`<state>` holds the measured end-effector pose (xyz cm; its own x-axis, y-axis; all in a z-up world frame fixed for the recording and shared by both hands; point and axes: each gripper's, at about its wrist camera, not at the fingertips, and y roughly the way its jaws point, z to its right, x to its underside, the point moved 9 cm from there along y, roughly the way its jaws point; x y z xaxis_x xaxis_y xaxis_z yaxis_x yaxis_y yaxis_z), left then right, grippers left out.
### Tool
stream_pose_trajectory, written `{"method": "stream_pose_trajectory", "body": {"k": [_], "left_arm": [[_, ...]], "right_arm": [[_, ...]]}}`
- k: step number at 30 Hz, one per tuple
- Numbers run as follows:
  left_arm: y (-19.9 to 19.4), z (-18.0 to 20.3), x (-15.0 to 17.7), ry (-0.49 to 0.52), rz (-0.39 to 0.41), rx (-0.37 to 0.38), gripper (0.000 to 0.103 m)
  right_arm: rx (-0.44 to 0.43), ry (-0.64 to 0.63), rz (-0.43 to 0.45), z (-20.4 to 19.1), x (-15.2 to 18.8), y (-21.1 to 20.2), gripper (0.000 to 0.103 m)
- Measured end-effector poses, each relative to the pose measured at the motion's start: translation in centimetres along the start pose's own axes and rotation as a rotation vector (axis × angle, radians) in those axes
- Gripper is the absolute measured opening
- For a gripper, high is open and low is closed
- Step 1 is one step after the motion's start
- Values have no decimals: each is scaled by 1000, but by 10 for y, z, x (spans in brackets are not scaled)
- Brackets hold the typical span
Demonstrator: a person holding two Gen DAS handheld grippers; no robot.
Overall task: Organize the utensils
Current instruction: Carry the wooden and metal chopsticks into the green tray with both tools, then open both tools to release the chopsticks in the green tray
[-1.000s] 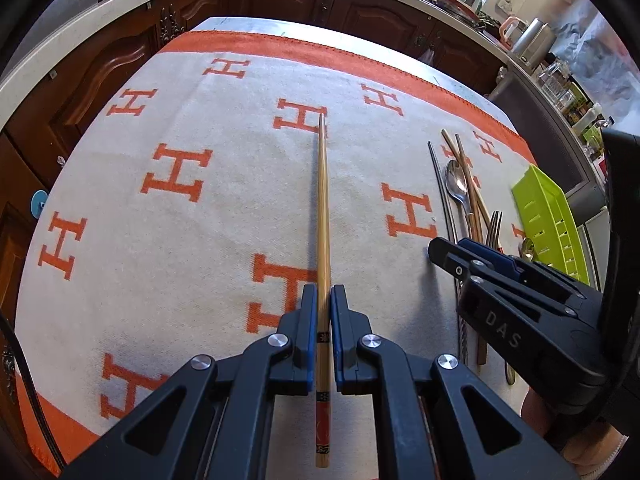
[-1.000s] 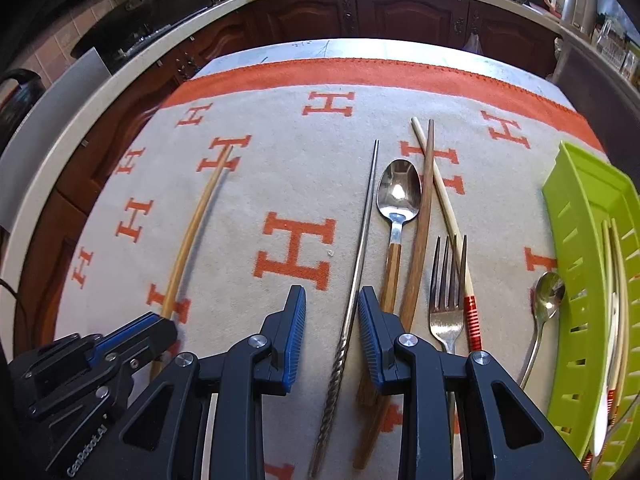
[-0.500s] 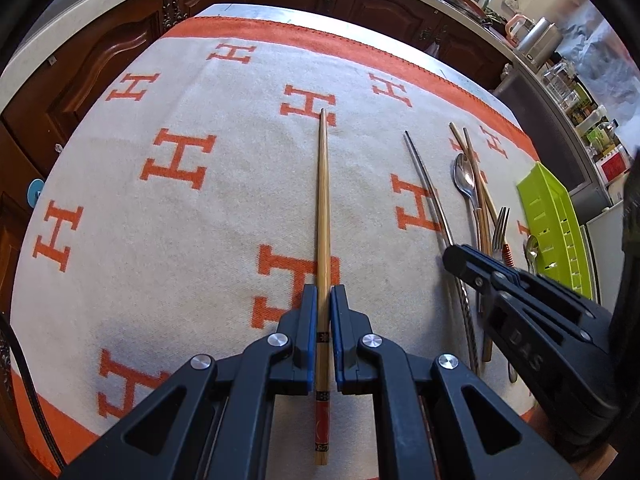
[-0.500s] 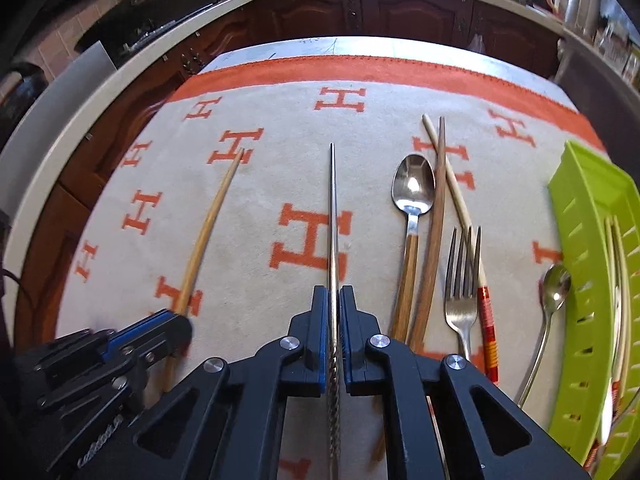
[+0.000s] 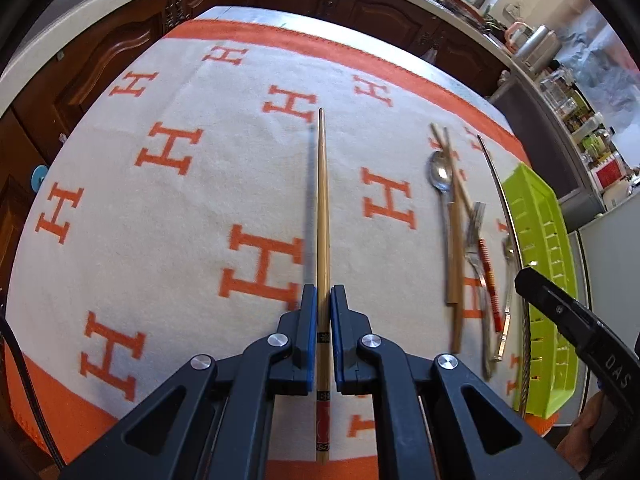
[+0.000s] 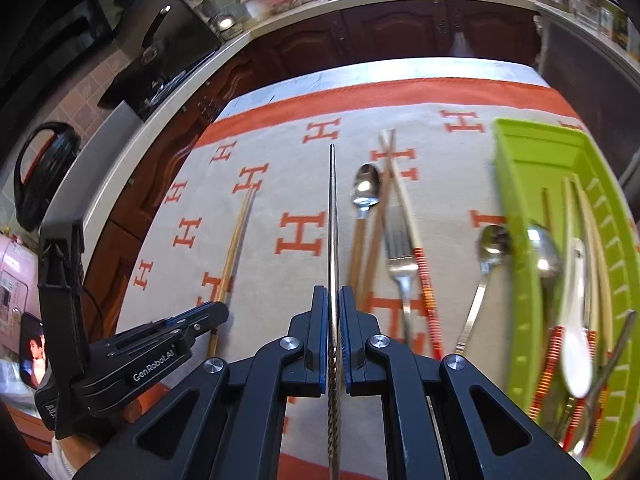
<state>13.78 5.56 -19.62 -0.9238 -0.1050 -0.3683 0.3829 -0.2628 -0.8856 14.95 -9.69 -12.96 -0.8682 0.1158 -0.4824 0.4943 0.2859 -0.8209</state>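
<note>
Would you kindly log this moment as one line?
left tongs: grip wooden chopstick | right tongs: grip metal chopstick | tray: part-filled

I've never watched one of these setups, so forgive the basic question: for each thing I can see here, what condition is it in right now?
Left tongs: shut on the wooden chopstick.
Wooden chopstick: gripped, raised off the cloth.
Right tongs: shut on the metal chopstick.
Metal chopstick: gripped, lifted.
Green tray: already holds several utensils.
Wooden-handled spoon: lying loose on the cloth.
Fork: lying loose.
Metal spoon: resting beside the tray.
</note>
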Motion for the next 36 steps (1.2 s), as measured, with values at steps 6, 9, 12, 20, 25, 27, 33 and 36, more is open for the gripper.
{"method": "stream_pose_trajectory", "body": {"k": [6,9,12,20,25,27,33,36], "left_arm": [[-17,36,3,52,15,37,4],[-22,55,4,78,14,53,4],[-26,80,4,111,9,87,4],[-26,163,0,235,-18,171,4],[-18,212,-1,288,-46,221,4],[-11,227,0,293,-61,237,4],[19,257,6,283,-119,253,5],[29,260,14,283,-158,261,14]], "right_arm": [[47,50,51,54,-4,-39,5],[87,61,74,86,-7,-56,5],[161,50,71,116,-7,-65,5],[209,97,53,172,1,-67,6],[190,173,32,192,4,-57,19],[172,222,65,200,1,-61,26],[188,337,165,228,-6,-82,26],[194,367,179,237,-6,-86,27]]}}
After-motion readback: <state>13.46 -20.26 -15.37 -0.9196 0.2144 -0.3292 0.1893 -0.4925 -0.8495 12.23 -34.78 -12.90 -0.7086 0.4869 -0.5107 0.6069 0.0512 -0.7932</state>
